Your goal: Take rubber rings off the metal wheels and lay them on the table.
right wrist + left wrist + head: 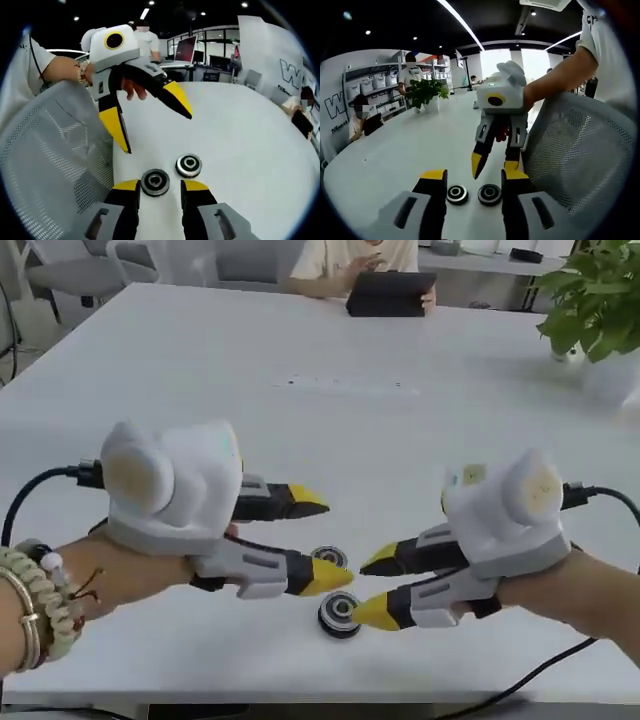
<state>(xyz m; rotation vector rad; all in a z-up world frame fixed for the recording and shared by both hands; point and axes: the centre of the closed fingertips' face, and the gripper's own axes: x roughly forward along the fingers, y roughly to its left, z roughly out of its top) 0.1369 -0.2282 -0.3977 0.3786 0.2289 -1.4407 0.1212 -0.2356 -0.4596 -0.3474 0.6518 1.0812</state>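
My left tongs [325,540] gape wide and hold nothing; my right tongs [368,587] stand about half open, also empty, and the two pairs face each other tip to tip over the near edge of the worktop [300,350]. Between the tips of my right tongs lies the nearer wheel [155,182], flat on its side, its rubber ring [144,183] not yet off. Just past it, toward the left tongs, lies the farther wheel [189,165], also with its ring on.

My worry is that neither wheel is pinned. If I hook a ring with one pair before the other pair clamps the metal hub, I expect the whole wheel to skate on this smooth top. The edge on my side is close, so it could drop off. The four tips are crowded, and a hasty close could knock them together or nudge the second wheel. A tight ring may also spring free and fly.

Farther off, a seated person [362,260] with a tablet [390,292] is well clear.
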